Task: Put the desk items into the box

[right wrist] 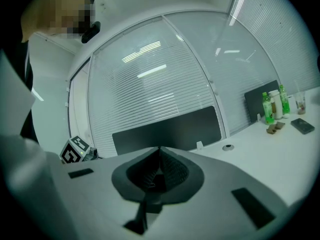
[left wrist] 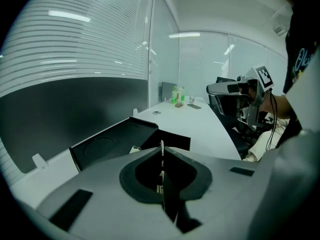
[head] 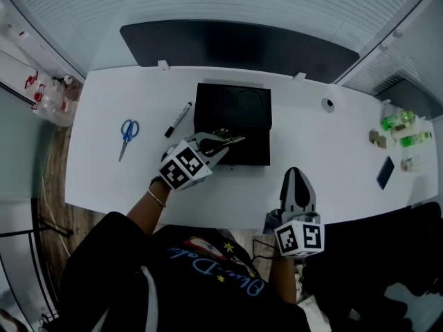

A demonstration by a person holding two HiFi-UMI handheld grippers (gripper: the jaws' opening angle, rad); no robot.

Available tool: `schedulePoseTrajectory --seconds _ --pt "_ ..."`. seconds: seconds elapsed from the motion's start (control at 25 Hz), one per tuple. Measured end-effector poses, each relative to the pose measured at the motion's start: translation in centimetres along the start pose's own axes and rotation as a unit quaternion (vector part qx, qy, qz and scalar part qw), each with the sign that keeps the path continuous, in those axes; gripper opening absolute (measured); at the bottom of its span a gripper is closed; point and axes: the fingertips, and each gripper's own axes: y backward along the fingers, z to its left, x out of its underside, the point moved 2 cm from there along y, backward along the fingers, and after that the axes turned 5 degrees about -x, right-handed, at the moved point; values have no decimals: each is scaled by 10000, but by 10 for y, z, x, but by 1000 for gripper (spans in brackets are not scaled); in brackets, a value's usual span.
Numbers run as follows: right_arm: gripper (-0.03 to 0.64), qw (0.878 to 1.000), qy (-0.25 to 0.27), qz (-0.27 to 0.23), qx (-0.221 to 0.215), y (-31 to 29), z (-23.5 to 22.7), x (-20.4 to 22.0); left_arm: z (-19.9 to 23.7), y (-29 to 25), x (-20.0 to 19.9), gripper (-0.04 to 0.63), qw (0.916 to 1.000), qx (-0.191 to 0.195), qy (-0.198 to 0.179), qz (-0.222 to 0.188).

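Note:
An open black box [head: 208, 109] lies in the middle of the white desk [head: 124, 178], and the left gripper view shows its raised lid [left wrist: 107, 144]. My left gripper [head: 225, 142] reaches over the box's near left part. It is shut on a thin metal item [head: 234, 140], seen edge-on as a pale strip [left wrist: 161, 151] between the jaws. A small pale thing [left wrist: 134, 149] lies inside the box. Blue scissors [head: 128, 133] and a black marker [head: 178, 120] lie left of the box. My right gripper [head: 296, 175] hovers at the desk's near edge, shut and empty [right wrist: 160, 151].
Green bottles [head: 399, 121], a dark phone [head: 385, 172] and small items sit at the desk's far right. A round grommet [head: 327, 104] lies right of the box. A dark panel [head: 239, 47] stands behind the desk. Bottles [head: 48, 95] stand off its left end.

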Motion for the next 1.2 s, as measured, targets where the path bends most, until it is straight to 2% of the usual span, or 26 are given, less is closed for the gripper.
schedulePoseTrajectory --seconds 0.32,0.6,1.2 --pt "11 10000 -19 -2 71 1 -1 2 1 -14 9 15 9997 138 148 154" --pt "11 9999 -30 -24 104 1 -1 3 0 -20 21 15 9982 326 250 445" --pt "11 9999 -44 -51 126 -3 0 2 6 -30 29 15 9954 346 520 719"
